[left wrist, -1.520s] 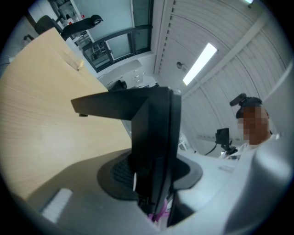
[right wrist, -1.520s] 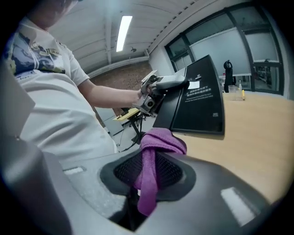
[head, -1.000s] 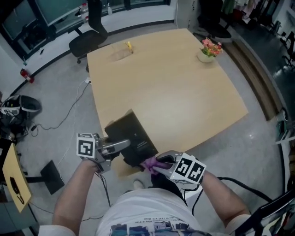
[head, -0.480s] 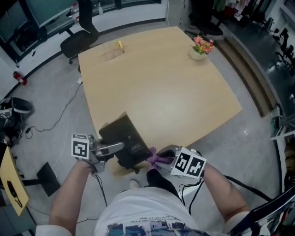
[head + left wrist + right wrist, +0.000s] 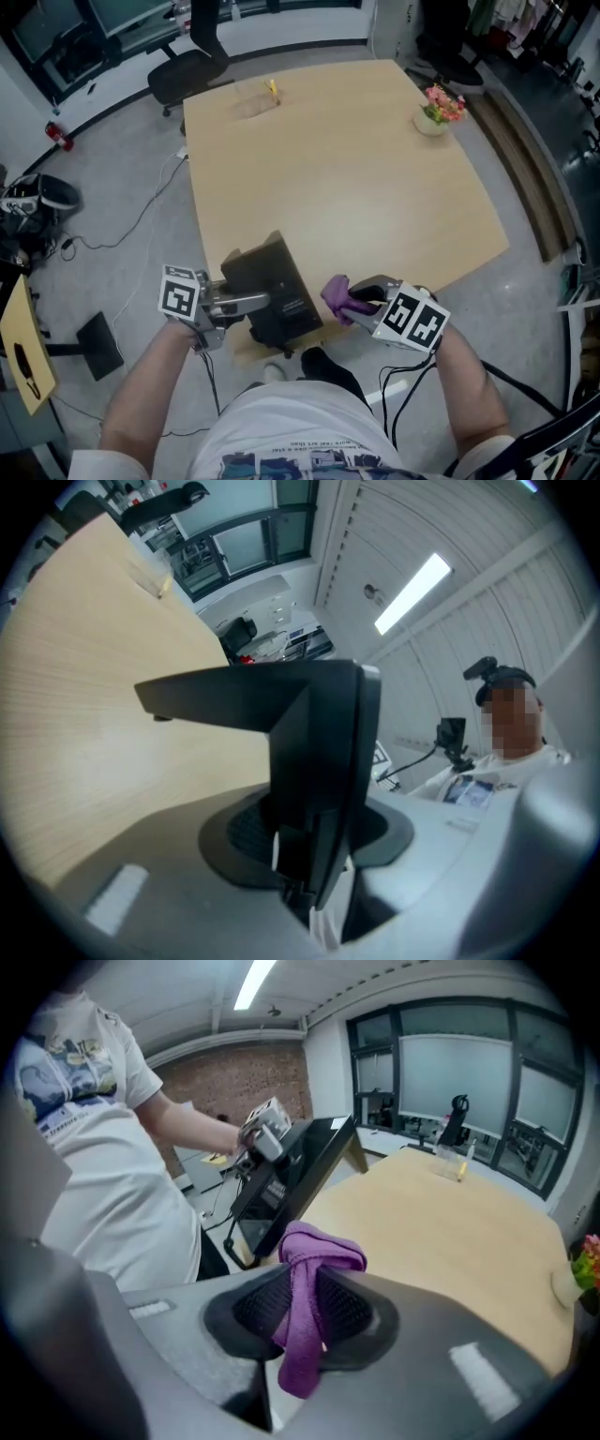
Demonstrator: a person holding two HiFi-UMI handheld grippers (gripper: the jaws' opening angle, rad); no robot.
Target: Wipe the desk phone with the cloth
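**Wiping step: no contact right now**

Left gripper is clamped, jaws about half-wide, on the desk phone, tilted up at the table's 7 o'clock corner. Right gripper pinches the purple cloth at the phone's 3 o'clock, apart. Next move, likely: press cloth onto the phone face.

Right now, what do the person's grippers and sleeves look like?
The left gripper and the right gripper are grey with black ribbed pads. Each carries a white cube with black square markers. The person wears a white short-sleeved T-shirt with a printed picture.
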